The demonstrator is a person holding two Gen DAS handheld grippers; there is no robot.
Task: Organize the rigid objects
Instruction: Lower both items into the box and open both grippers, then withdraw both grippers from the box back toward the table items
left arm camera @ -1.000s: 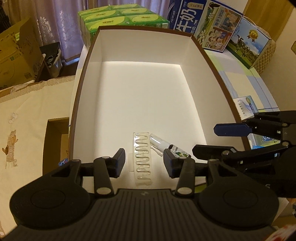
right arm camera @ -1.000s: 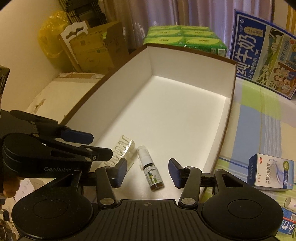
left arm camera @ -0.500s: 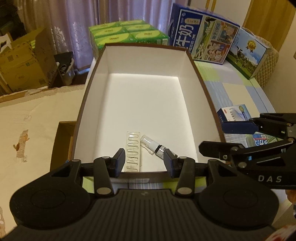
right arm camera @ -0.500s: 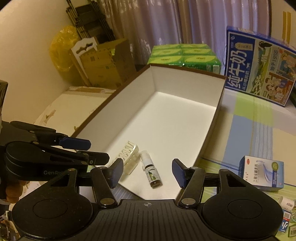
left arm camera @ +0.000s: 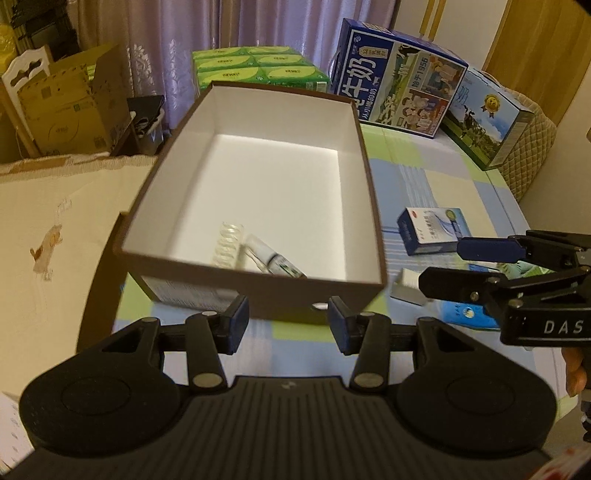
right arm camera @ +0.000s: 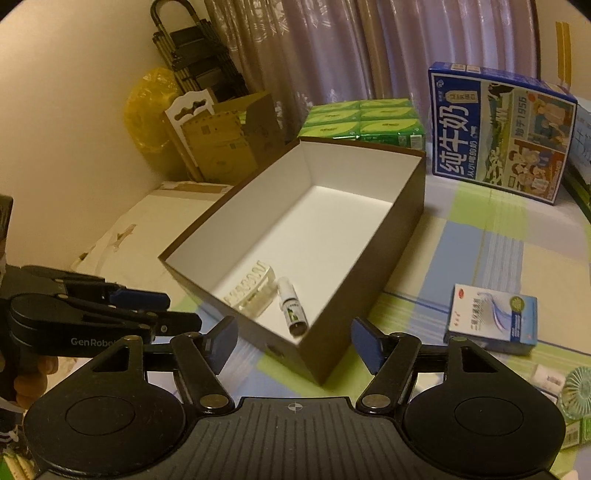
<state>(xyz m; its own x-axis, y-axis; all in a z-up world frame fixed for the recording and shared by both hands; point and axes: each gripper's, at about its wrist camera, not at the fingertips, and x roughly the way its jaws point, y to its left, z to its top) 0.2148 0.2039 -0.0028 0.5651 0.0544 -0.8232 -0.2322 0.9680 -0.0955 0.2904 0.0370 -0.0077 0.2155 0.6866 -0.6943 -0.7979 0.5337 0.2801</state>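
Brown box [right arm camera: 369, 266], white inside, frame centre, on the checked surface [right arm camera: 517, 251]. Small bottle [right arm camera: 293, 312] and clear blister tray [right arm camera: 251, 291] lie side by side at its near end. Left tool [left arm camera: 286, 319]: apart, nothing between. Right tool [right arm camera: 295, 343]: jaws opening, nothing between. Blue-white carton [right arm camera: 493, 317] outside, right of box.

Behind your work surface you have pale lilac patterned curtains [left arm camera: 229, 33] hanging across the back of the room, with a plain cream wall [right arm camera: 74, 122] to their left and warm, dim yellowish light over everything. Against that wall you can see a dark folded metal rack [right arm camera: 192, 48], a yellow plastic bag [right arm camera: 147, 107] and open cardboard cartons [right arm camera: 225, 136]. To your right a quilted beige cushion edge [left arm camera: 532, 151] sits beside a wood-toned panel [left arm camera: 535, 33].
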